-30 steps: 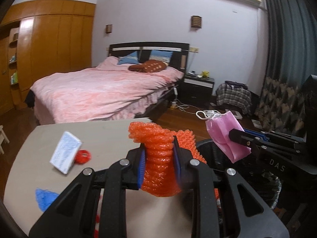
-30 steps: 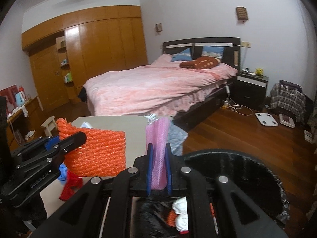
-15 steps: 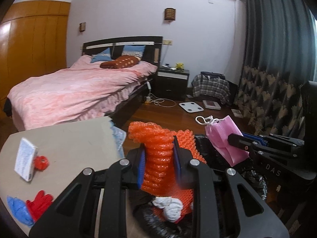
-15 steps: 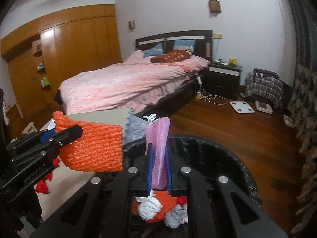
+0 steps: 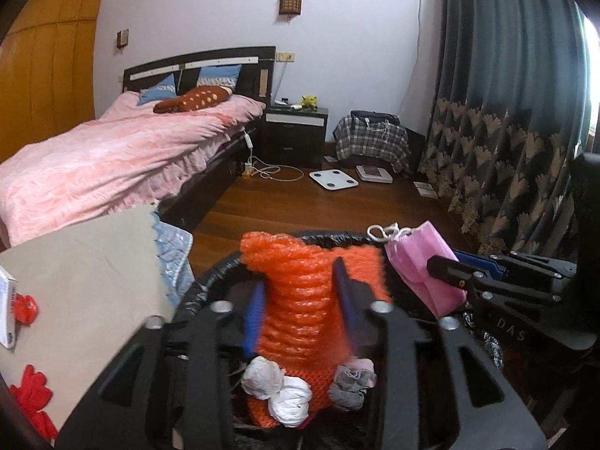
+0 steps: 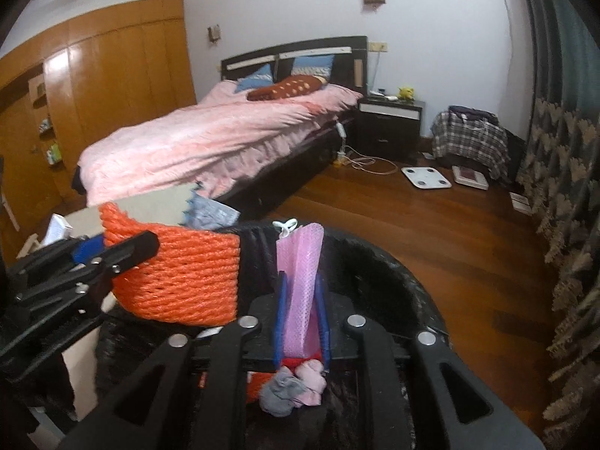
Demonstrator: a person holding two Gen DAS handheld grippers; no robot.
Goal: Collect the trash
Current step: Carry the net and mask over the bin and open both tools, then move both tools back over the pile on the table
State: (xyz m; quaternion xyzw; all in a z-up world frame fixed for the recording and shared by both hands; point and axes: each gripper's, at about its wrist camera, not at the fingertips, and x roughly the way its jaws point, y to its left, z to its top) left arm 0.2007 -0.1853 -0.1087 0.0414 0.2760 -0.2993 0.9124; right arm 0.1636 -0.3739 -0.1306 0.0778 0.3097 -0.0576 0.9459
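Note:
An orange foam net (image 5: 300, 300) stands upright between the blue pads of my left gripper (image 5: 300, 302), whose jaws are opening; a gap shows beside the left pad. A pink face mask (image 6: 300, 281) stands between the pads of my right gripper (image 6: 300, 294), also opening and loose around it. Both hang over the black bag-lined bin (image 6: 393, 262), whose rim (image 5: 210, 277) curves under them. White wads (image 5: 277, 382) and a grey wad (image 6: 281, 390) lie inside with more orange net. The left gripper (image 6: 150, 242) and net (image 6: 180, 273) show left in the right wrist view.
A beige table (image 5: 82, 262) stands left of the bin with a white box (image 5: 7, 311) and red scraps (image 5: 24, 307) on it. Behind are a pink bed (image 6: 225, 135), wooden floor with a white scale (image 5: 333, 180), and a patterned curtain (image 5: 506, 150) at the right.
Both grippers have moved from above the table's edge to over the bin and lower. Their jaws have spread apart around the orange net and the pink mask.

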